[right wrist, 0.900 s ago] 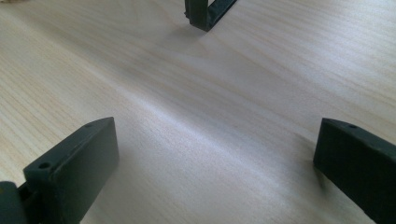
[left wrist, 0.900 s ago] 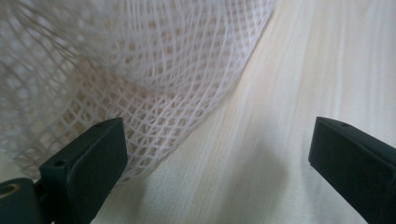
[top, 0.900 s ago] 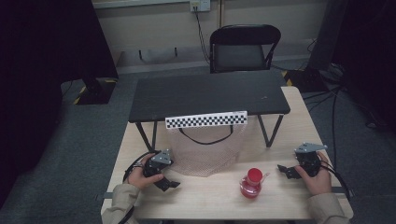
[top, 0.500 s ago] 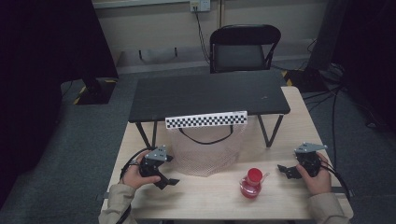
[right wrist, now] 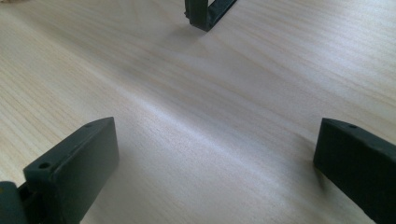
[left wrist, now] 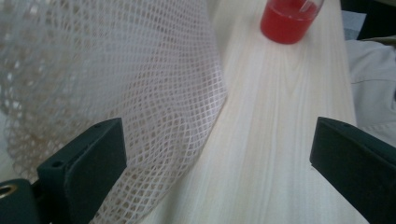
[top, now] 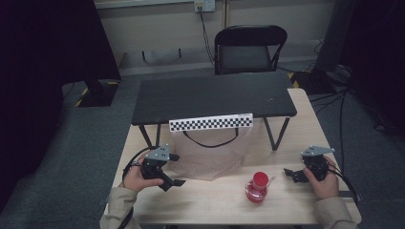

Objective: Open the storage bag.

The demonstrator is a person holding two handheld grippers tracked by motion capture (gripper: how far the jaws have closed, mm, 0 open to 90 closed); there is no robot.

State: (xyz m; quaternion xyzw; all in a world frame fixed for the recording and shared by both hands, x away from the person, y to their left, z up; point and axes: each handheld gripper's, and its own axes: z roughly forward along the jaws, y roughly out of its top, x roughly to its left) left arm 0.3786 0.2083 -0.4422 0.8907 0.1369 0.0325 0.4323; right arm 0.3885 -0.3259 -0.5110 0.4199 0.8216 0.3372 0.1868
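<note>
The mesh bag [left wrist: 116,84] is being approached by the left gripper [top: 171,180], jaws spread wide, empty, bag edge just beside one jaw.

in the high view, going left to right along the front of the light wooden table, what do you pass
left tool → mesh bag → flask of red liquid → right tool
</note>
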